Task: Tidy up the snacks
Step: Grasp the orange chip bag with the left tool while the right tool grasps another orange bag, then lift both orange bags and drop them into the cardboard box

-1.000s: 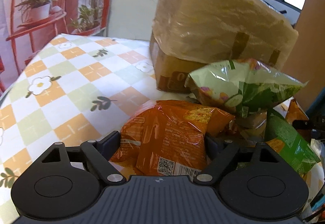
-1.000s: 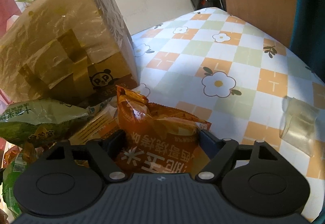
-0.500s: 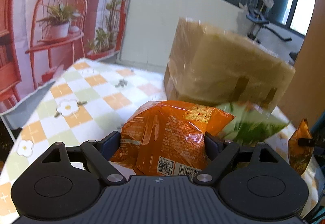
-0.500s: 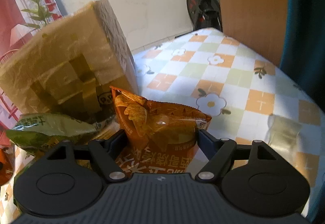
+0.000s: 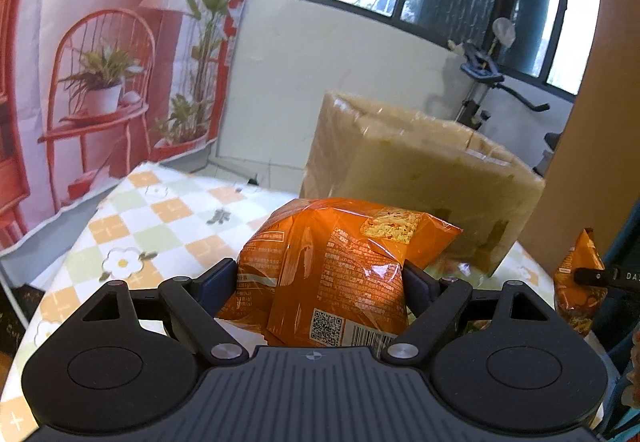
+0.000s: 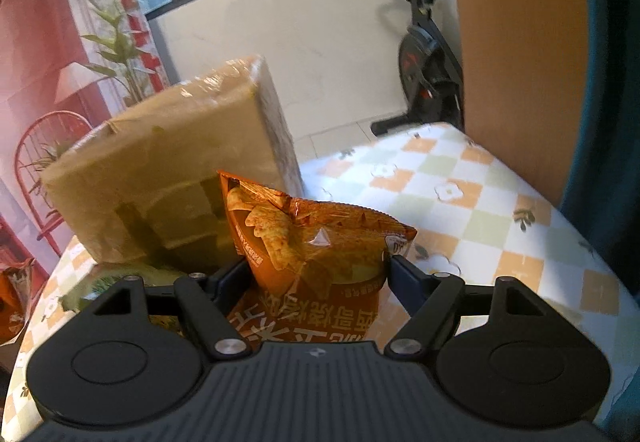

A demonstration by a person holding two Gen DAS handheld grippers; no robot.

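Observation:
My left gripper [image 5: 318, 274] is shut on an orange snack bag [image 5: 332, 262] with a QR code and holds it raised above the checked tablecloth [image 5: 160, 217]. My right gripper [image 6: 318, 270] is shut on a brown-orange chip bag [image 6: 316, 242] and holds it raised too. That chip bag and the right gripper's tip also show at the right edge of the left wrist view [image 5: 578, 274]. A tape-wrapped cardboard box [image 5: 416, 177] stands behind both bags, also in the right wrist view [image 6: 168, 177].
Green snack bags [image 6: 104, 286] lie on the table below the box. A wooden panel [image 6: 516, 53] stands at the table's right side, an exercise bike [image 6: 428, 61] behind it. A printed backdrop [image 5: 100, 61] hangs at the left.
Both grippers have risen with their bags, well above the table. The green bags have dropped out of the left wrist view and the box looks lower and farther.

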